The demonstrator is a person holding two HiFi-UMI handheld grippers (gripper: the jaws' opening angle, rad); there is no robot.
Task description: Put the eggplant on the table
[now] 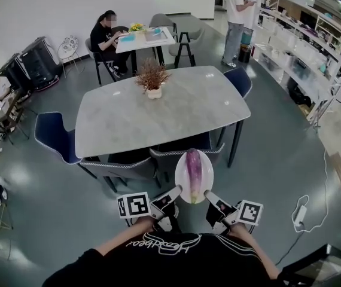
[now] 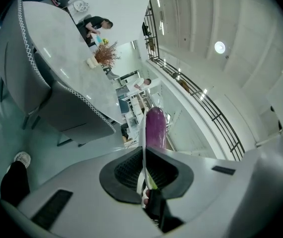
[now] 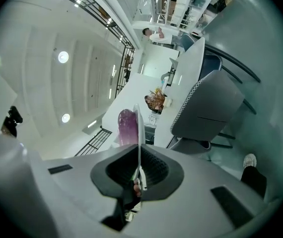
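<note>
The left gripper [image 1: 171,196] and right gripper [image 1: 210,198] are both clamping the near rim of a plate [image 1: 180,175], holding it level so the eggplant [image 1: 194,171] is lying steady, short of the table [image 1: 158,115]

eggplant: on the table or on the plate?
On the plate. The eggplant lies on it, gripped at its rim by the left gripper and right gripper, short of the table.

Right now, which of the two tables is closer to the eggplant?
The large grey table bearing the potted plant; the small white table stands farther back.
</note>
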